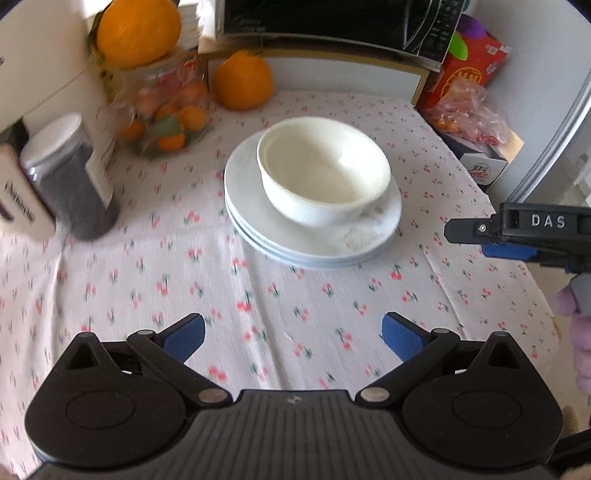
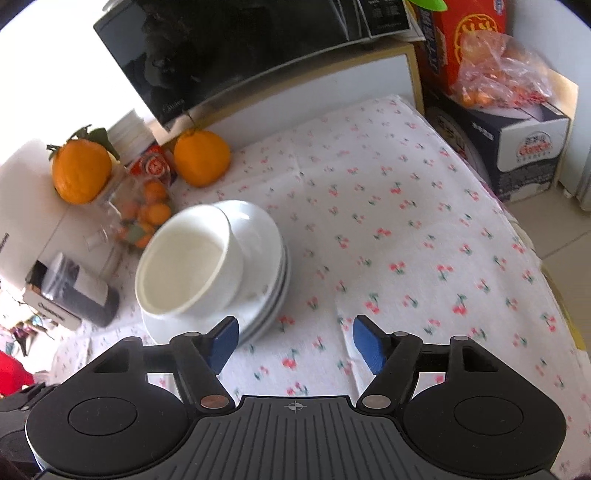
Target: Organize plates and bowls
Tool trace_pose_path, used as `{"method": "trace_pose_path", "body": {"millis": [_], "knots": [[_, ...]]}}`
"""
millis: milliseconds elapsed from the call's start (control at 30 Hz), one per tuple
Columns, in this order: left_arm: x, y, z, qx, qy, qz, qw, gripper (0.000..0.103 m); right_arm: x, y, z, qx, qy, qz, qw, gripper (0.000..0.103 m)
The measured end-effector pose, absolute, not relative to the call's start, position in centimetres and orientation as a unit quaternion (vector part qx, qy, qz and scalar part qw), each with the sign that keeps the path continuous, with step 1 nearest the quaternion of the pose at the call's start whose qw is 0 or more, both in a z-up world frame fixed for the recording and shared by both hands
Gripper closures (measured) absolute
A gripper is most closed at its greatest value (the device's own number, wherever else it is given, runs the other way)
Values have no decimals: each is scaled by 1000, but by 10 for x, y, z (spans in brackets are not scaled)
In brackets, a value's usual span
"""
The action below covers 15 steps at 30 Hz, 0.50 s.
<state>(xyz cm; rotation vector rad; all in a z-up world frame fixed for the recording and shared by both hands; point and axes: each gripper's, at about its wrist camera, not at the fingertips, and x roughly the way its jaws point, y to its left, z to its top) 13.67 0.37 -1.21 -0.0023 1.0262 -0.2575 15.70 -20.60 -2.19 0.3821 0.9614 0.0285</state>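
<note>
Table: I see the cherry-print tablecloth [image 1: 280, 295] spread under both claws, with nothing else between their tips.
Microwave: the black microwave [image 2: 236, 51] sits on a shelf well beyond the claws, at the table's far edge.
Plates: the stack of white plates [image 1: 369, 236] lies ahead of my left gripper [image 1: 293, 338] and just ahead-left of my right gripper [image 2: 293, 343], whose left pad overlaps the stack's near rim in its own view (contact I cannot tell).
Bowl: the white bowl [image 1: 325, 170] rests in the top plate, tilted, another bowl seemingly nested inside it.
Oranges: one large orange [image 1: 242, 81] stands on the cloth beyond the plates; another [image 1: 138, 31] sits atop a jar of small citrus [image 1: 166, 107].
Left claw: fingers apart, empty.
Right claw: fingers apart, gripping nothing.
</note>
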Motion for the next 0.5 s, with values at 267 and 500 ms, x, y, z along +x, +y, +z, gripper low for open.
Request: {"method": "trace_pose_path", "body": {"millis": [267, 500], "knots": [[120, -1, -5, 6, 492, -81, 867, 0, 129, -189, -19, 153, 484, 0, 862, 23], [115, 4, -4, 13, 494, -37, 868, 0, 118, -158, -18, 93, 487, 9, 869, 15]]}}
